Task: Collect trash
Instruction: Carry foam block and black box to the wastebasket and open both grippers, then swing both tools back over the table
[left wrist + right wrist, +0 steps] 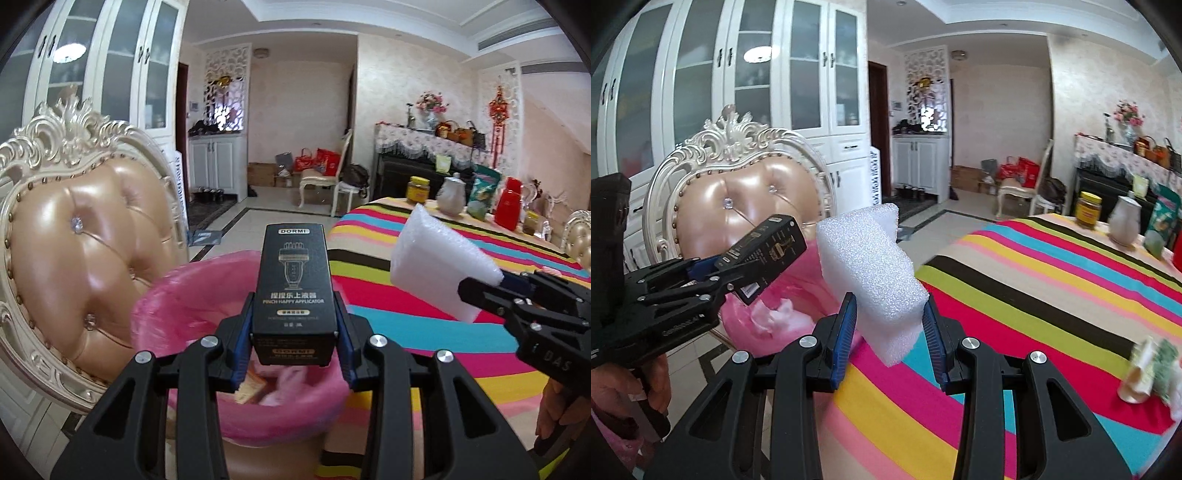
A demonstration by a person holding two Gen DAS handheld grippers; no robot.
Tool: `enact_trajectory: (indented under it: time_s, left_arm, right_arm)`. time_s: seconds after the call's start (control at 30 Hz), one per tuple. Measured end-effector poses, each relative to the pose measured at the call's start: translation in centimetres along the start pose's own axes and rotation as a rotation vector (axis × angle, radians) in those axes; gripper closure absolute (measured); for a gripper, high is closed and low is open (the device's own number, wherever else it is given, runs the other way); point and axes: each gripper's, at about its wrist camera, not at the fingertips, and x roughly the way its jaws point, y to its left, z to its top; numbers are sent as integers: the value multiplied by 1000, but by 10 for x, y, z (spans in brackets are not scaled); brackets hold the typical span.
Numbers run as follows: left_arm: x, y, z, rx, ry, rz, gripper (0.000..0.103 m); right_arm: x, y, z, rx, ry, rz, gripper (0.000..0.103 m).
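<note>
Your left gripper (295, 343) is clamped on a black box (293, 295), blue pads pressed against both long sides near its lower end. The box stands up out of the jaws, printed face toward the camera. It hangs over the near rim of the bin with the pink bag (177, 295); scraps lie inside the bag.

Your right gripper (890, 332) is clamped on a white foam block (871, 269), pads squeezing its lower part. The block sits above the table's near-left edge, just beside the bin; whether it clears the rim, you cannot tell.

The striped tablecloth (1034, 295) covers the table. At its far edge stand a yellow-lidded jar (1089, 210) and a white jug (1124, 221). A crumpled wrapper (1148, 369) lies blurred near the right edge. A padded chair (85, 251) stands behind the bin.
</note>
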Motion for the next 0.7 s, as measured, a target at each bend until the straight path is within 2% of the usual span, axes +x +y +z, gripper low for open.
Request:
enact_trajectory:
  time_s: [0.2, 0.47, 0.5, 0.53, 0.57, 0.6, 0.7]
  left_arm:
    - [28, 33, -5, -32, 46, 35, 65]
    - [60, 63, -8, -58, 62, 63, 62]
    - [62, 65, -9, -61, 61, 74, 57]
    - [65, 69, -9, -72, 64, 96, 42]
    - [64, 72, -10, -88, 56, 111, 35]
    - [60, 77, -11, -110, 36, 124, 29]
    - [52, 82, -15, -109, 30, 145, 28]
  right_arm:
    - [36, 16, 16, 7, 26, 53, 67]
    - [87, 31, 31, 4, 61, 99, 65]
    - [95, 33, 34, 5, 64, 119, 65]
    - [100, 34, 36, 3, 66, 129, 58]
    - [106, 35, 38, 0, 71, 125, 44]
    - [109, 36, 39, 1, 70, 113, 41]
    - [103, 34, 38, 3, 58, 113, 41]
